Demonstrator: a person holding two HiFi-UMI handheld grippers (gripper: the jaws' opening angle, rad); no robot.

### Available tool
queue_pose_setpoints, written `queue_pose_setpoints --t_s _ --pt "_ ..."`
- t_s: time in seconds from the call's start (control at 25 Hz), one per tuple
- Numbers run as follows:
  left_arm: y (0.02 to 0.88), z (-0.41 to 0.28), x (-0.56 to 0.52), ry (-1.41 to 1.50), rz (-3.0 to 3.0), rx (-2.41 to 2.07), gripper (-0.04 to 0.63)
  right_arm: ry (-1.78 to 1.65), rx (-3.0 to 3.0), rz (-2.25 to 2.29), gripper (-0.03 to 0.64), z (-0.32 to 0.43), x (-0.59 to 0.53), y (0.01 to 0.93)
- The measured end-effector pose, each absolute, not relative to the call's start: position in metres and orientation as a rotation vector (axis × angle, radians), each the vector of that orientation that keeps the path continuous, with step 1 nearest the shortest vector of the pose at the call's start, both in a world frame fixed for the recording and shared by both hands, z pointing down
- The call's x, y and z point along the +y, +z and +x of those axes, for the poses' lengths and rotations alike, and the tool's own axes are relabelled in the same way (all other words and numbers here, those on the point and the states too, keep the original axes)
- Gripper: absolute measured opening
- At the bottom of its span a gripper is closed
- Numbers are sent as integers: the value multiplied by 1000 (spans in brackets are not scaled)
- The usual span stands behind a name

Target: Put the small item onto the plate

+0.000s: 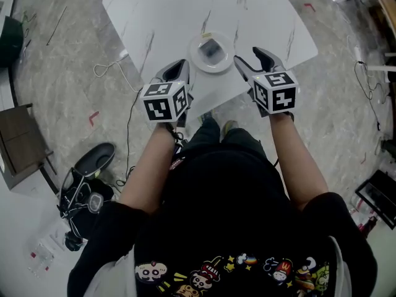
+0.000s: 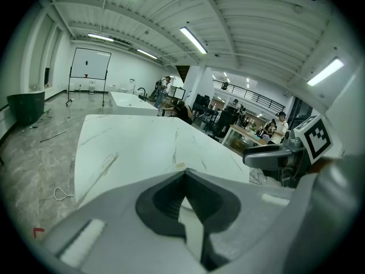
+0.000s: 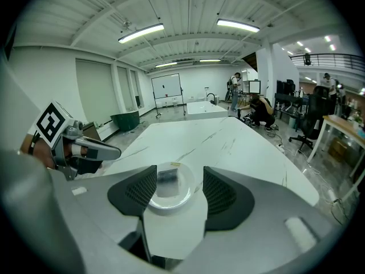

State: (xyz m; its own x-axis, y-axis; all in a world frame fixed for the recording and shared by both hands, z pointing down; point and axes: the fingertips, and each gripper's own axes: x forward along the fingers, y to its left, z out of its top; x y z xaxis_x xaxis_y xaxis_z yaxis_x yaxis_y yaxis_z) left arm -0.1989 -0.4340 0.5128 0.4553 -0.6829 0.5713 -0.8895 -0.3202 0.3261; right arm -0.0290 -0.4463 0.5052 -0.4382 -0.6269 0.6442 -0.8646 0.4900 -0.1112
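Note:
A small round white plate [image 1: 211, 60] sits near the front edge of the white marble table [image 1: 167, 17]. A small dark grey flat item [image 1: 211, 47] lies on the plate. My right gripper [image 1: 249, 57] hovers just right of the plate, open and empty. In the right gripper view the plate [image 3: 169, 199] and the item [image 3: 167, 179] show between its spread jaws. My left gripper [image 1: 178, 67] is just left of the plate, shut with nothing in it. In the left gripper view its jaws meet at the tip [image 2: 183, 173] and hide the plate.
The person stands at the table's front edge [image 1: 216, 98]. A small yellow tag [image 3: 175, 164] lies on the table just beyond the plate. A cable [image 1: 114, 67], a brown cabinet [image 1: 18, 144] and a dark wheeled machine [image 1: 86, 178] are on the floor at left.

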Motion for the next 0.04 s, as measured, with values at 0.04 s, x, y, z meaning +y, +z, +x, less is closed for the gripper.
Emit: queue_pose_setpoints --t_s 0.04 --pt "513 -198 -433 442 2101 -1307 0 588 -2208 1226 281 -29 -445 504"
